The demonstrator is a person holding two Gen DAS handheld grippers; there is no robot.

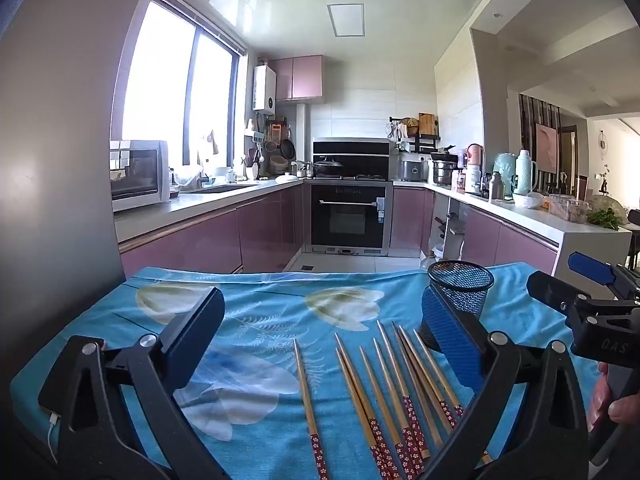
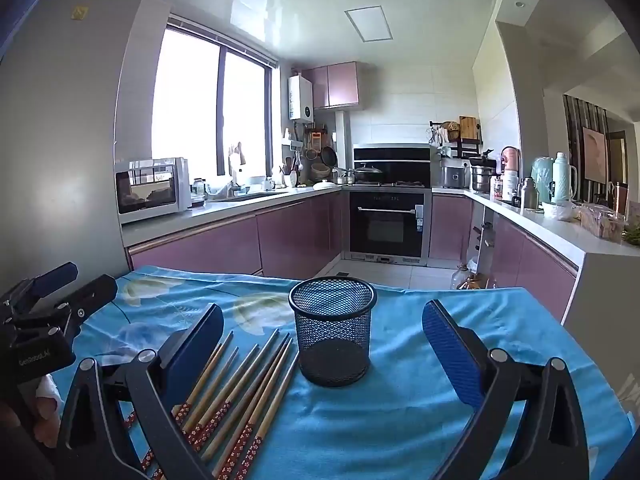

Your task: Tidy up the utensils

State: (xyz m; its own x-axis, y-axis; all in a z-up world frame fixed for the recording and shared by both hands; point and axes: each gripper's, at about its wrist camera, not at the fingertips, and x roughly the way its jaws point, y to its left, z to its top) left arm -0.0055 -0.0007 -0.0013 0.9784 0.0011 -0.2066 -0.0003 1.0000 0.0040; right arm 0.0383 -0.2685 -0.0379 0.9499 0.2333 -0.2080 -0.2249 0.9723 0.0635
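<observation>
Chopsticks loose, cup empty

Chopsticks [image 2: 236, 396] lie fanned on the cloth [image 2: 400, 400], just left of the mesh cup [image 2: 333, 330]. Left gripper [image 1: 320, 336] and right gripper [image 2: 324, 340] both gape wide, empty. Advise pinching one stick mid-shaft, lowering it tip-first.

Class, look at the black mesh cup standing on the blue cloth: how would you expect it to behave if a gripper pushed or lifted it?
The mesh cup looks empty and is open wire mesh, so it is probably light and may slide or tip if pushed near its rim. It stands on soft blue cloth, which might bunch under it. Its thin mesh wall could flex slightly under a firm squeeze.
</observation>
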